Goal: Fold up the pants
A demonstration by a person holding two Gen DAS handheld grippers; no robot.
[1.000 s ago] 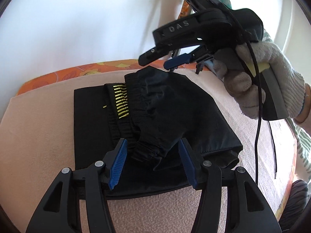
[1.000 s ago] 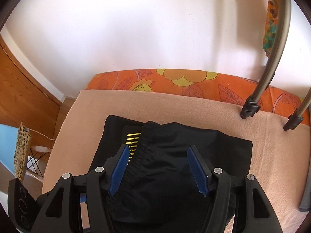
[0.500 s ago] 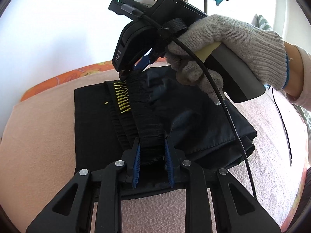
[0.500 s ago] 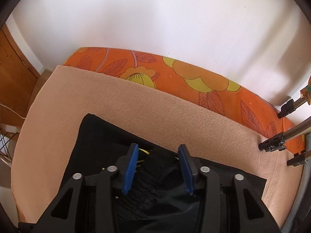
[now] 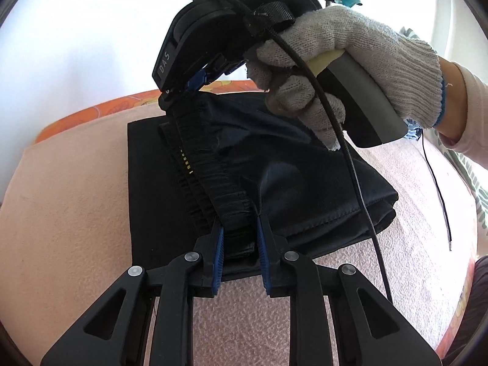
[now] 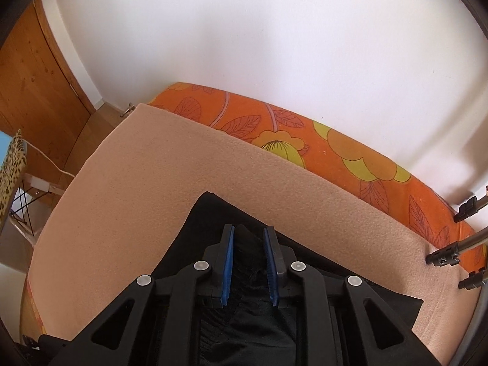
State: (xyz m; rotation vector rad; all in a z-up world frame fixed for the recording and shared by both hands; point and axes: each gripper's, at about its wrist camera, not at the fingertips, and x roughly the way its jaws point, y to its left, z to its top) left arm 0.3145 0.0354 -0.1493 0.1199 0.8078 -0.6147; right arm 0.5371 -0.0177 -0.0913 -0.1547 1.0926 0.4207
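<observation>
Black pants [image 5: 274, 164] lie part-folded on a peach blanket [image 5: 67, 213]. Their ribbed elastic waistband [image 5: 213, 177] runs taut from near to far. My left gripper [image 5: 239, 231] is shut on the near end of the waistband. My right gripper [image 5: 186, 87], held by a gloved hand [image 5: 350, 58], is shut on the far end, lifted a little off the lower layers. In the right wrist view the right gripper [image 6: 248, 238] has black waistband fabric [image 6: 247, 244] between its blue pads. Small yellow markings [image 5: 184, 158] peek out under the waistband.
The blanket covers an orange flowered mattress [image 6: 335, 152] against a white wall. Metal stand legs [image 6: 457, 244] stand at the far right. A wooden door [image 6: 33, 85] and a leopard-print item [image 6: 10, 167] are on the left. A thin black cable [image 5: 439, 189] hangs at the right.
Both grippers were open a second ago and have closed on the waistband, left at the near end, right at the far end. The waistband is now pulled straight and lifted.
</observation>
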